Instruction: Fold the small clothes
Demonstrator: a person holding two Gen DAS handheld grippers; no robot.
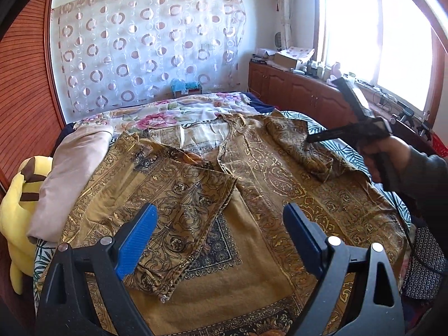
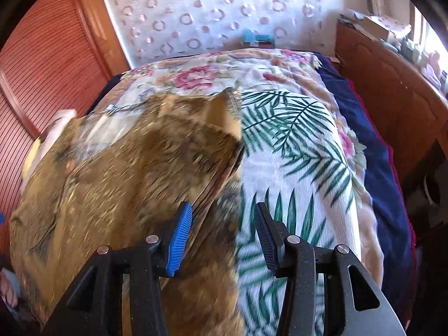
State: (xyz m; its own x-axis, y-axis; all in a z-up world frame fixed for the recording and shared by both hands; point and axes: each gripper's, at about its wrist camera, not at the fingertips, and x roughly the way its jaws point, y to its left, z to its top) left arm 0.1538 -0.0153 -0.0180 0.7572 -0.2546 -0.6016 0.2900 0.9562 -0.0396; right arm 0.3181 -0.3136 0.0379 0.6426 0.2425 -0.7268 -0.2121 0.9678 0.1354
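Note:
A gold and brown patterned garment (image 1: 252,238) lies spread flat on the bed. Its left sleeve (image 1: 182,196) is folded in across the body, and its right sleeve (image 1: 302,145) lies bunched near the far right corner. My left gripper (image 1: 219,210) hovers over the garment's middle, open wide, with nothing between its pads. A person's hand (image 1: 389,154) holds the other gripper at the right edge, by the bunched sleeve. In the right wrist view the garment (image 2: 140,168) is blurred. My right gripper (image 2: 222,207) stands open over its right edge, the pads apart and not pressing the cloth.
A palm-leaf sheet (image 2: 294,154) and a floral blanket (image 1: 173,112) cover the bed. A folded pink cloth (image 1: 70,168) and a yellow plush toy (image 1: 16,210) lie at the left. Wooden cabinets (image 1: 294,86) run along the right under a window, and a slatted wooden door (image 1: 25,84) stands at the left.

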